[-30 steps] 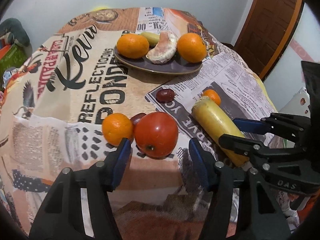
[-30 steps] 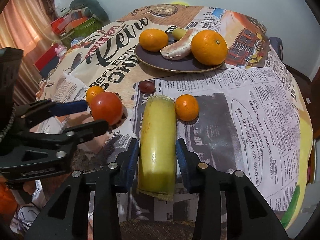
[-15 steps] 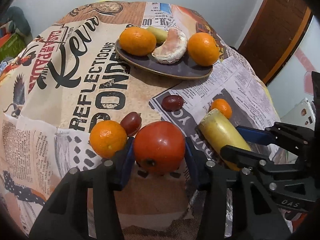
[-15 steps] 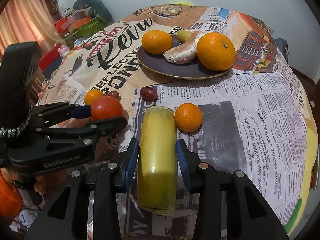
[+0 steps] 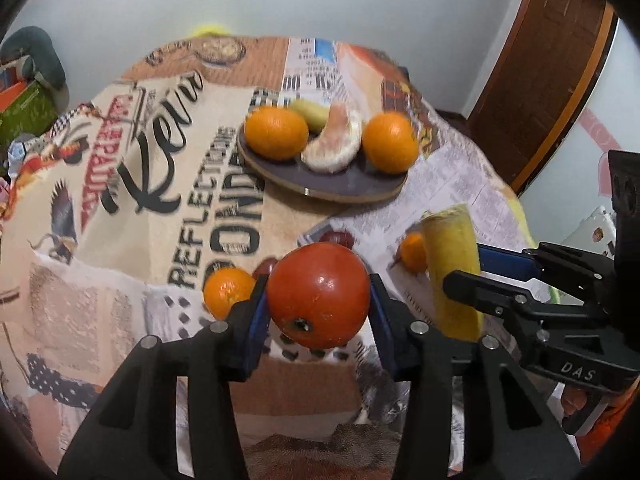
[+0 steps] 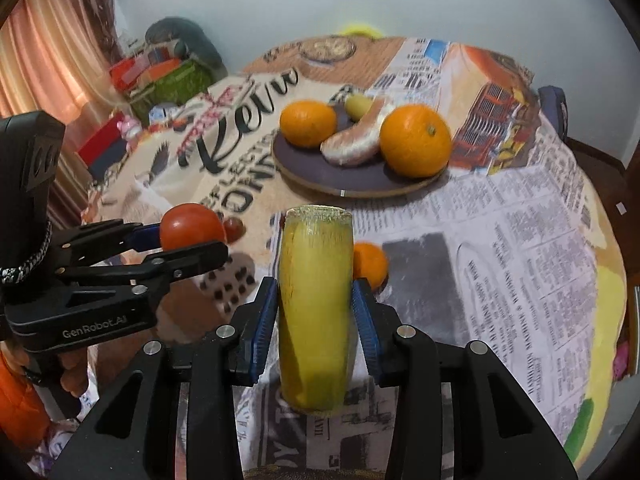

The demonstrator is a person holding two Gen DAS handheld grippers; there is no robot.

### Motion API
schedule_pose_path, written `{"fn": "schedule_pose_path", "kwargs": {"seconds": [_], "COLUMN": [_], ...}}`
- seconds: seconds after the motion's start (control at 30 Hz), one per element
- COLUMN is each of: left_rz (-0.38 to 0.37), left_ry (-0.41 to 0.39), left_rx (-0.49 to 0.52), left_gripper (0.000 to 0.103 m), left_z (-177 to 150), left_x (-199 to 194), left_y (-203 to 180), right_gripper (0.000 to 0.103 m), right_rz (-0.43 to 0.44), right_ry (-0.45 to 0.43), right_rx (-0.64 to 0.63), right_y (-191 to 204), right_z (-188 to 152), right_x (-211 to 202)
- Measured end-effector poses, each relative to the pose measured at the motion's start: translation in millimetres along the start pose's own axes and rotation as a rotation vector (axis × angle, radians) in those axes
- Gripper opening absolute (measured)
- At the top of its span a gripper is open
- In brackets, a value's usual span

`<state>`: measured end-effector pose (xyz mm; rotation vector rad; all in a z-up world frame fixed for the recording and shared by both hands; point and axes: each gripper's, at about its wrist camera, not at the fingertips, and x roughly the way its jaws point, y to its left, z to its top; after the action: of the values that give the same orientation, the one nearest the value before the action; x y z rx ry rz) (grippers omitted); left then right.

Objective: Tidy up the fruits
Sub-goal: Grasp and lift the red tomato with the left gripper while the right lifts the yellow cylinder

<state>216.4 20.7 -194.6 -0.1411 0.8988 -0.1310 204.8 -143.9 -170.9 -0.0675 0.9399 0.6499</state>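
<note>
Newsprint-patterned cloth point(image 5: 120, 208) covered the round table. Left wrist view: the left gripper point(image 5: 318, 316) was clamped on the red tomato point(image 5: 318, 296), apparently raised off the cloth, with the plate point(image 5: 320, 188) of oranges ahead. A small orange point(image 5: 226, 298) lay just beside the left finger.

Right wrist view: the right gripper point(image 6: 316, 312) was closed around the yellow banana piece point(image 6: 316, 304), held lengthwise. Recommended practice: carry each fruit level toward the plate point(image 6: 360, 188), keep the two grippers apart, and lower onto bare plate surface before releasing.
</note>
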Motion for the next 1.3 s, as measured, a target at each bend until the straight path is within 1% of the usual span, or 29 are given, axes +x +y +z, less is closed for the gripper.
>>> {"fn": "schedule_pose_path", "kwargs": {"seconds": [0.2,0.5,0.67,0.8,1.07,1.3], "left_rz": [0.006,0.004,0.004,0.002,0.002,0.0], "left_ry": [-0.068,-0.117,-0.117,-0.11,-0.075,-0.043], "left_rx": [-0.001,-0.012,-0.011,-0.014,-0.01,-0.002], "left_gripper": [0.046,0.046,0.046,0.046,0.046,0.046], "left_z": [26.7,58.0,67.5,74.0,86.1,92.4], "left_x": [-13.6,-14.9,-3.9,7.2,36.5,60.7], "left_y": [0.5,6.3,8.5,10.9,16.2,16.6], "right_gripper": [0.035,0.034,0.034,0.034,0.034,0.034], "right_rz": [-0.013,-0.02,-0.026,-0.026,-0.032,-0.034], "right_ry": [-0.065,-0.14,-0.163,-0.165,-0.133,-0.11], "right_rx": [-0.003,-0.001,-0.005,-0.008,-0.004,-0.029], "right_y": [-0.4,-6.0,-8.4,-12.5,-25.3,-29.0], "right_z": [18.1,48.3,60.2,68.6,81.7,92.3], "right_x": [-16.3,-25.5,-24.0,-17.2,7.0,25.9]}}
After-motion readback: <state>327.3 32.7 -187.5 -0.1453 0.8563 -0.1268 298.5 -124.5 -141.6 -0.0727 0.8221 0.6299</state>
